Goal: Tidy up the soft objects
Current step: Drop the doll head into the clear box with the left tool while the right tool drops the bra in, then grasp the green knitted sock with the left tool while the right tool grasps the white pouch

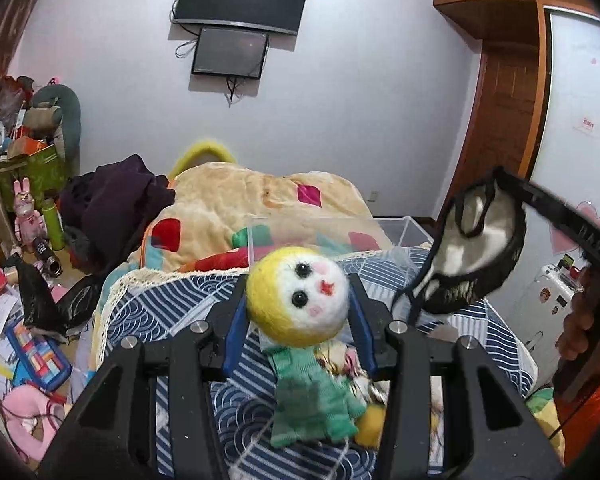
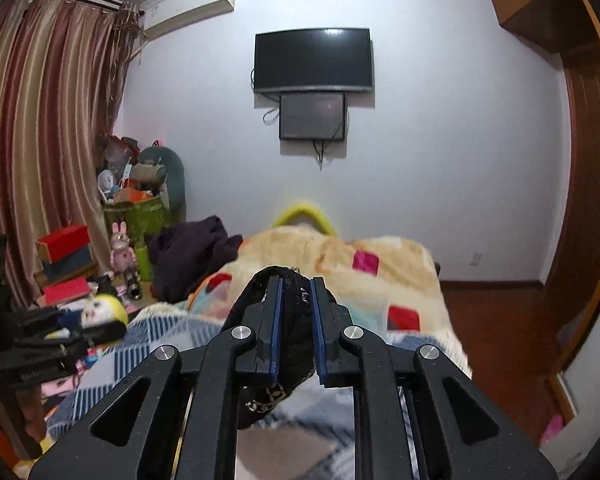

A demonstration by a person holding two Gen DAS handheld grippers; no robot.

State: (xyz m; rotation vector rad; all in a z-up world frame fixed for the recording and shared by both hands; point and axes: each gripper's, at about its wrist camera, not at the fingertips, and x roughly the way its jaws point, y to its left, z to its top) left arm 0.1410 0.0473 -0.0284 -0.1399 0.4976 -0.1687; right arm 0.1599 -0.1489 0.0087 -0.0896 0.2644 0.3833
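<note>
My left gripper (image 1: 298, 284) is shut on a felt doll (image 1: 300, 296) with a yellow and white head and a green body, held above the bed. The doll also shows at the left of the right wrist view (image 2: 102, 310). My right gripper (image 2: 296, 280) is shut on a black sleep mask (image 2: 294, 332), which hangs between its blue pads. In the left wrist view the mask (image 1: 476, 248) hangs from the right gripper's fingers (image 1: 540, 204), its pale lining showing. A clear plastic box (image 1: 400, 230) stands on the bed beyond the doll.
The bed has a blue patterned sheet (image 1: 188, 304) and a cream blanket (image 1: 240, 200) with coloured patches. Dark clothes (image 1: 116, 196) lie at its left. The floor at left is cluttered with boxes, bags and toys (image 1: 32, 320). A wardrobe (image 1: 512, 100) stands right.
</note>
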